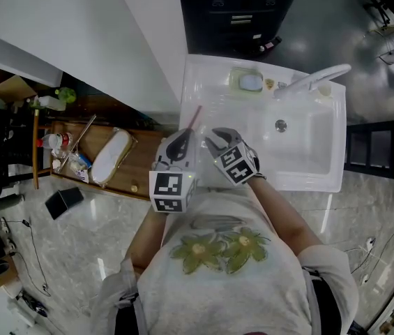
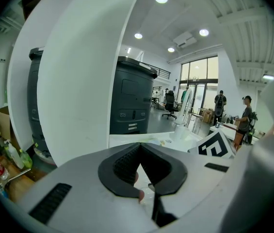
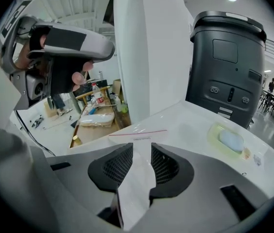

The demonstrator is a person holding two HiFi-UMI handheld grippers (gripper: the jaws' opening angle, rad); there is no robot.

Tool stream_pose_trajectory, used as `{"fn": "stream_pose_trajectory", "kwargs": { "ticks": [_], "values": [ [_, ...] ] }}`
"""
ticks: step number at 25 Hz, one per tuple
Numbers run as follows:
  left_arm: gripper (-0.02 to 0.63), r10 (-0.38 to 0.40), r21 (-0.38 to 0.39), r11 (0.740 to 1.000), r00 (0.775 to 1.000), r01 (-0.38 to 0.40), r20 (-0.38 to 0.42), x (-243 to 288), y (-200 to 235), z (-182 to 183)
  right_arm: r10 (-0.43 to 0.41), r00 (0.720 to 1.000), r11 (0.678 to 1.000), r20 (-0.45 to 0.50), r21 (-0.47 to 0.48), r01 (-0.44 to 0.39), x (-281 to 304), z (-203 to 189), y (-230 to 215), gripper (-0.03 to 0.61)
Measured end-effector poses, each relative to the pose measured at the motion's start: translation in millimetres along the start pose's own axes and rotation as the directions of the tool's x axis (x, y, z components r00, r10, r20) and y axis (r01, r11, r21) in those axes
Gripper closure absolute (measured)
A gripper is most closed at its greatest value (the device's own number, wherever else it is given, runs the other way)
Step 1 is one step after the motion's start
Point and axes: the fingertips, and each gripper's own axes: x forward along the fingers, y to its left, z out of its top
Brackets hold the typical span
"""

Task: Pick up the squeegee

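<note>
I cannot pick out a squeegee in any view. Both grippers hover over the left side of a white sink counter [image 1: 203, 82]. My right gripper [image 1: 214, 144] [image 3: 141, 147] is shut on a clear zip bag [image 3: 137, 178] with a red seal strip; the bag hangs forward over the counter [image 1: 195, 117]. My left gripper [image 1: 181, 139] [image 2: 139, 147] is just to its left, its jaw tips meeting with nothing clearly held. The left gripper [image 3: 73, 47] also appears raised at the upper left of the right gripper view.
The sink basin [image 1: 301, 142] with a white faucet [image 1: 315, 79] lies to the right, and a soap dish [image 1: 250, 82] sits at the back. A dark cabinet [image 1: 242, 12] stands behind. A wooden tray [image 1: 106, 155] with bottles and a white pack lies on the floor at left.
</note>
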Motion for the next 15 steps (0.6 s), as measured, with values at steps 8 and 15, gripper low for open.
{"fn": "stream_pose_trajectory", "kwargs": {
  "ticks": [8, 15],
  "values": [
    [0.604, 0.015, -0.01, 1.0, 1.0, -0.015, 0.0, 3.8, 6.1, 3.3, 0.019, 0.999, 0.999, -0.043, -0.028, -0.02, 9.4, -8.9, -2.2, 0.465],
    [0.604, 0.019, -0.019, 1.0, 1.0, -0.019, -0.012, 10.7, 7.8, 0.8, 0.032, 0.996, 0.999, -0.078, -0.037, -0.035, 19.4, -16.4, -5.2, 0.459]
  ]
}}
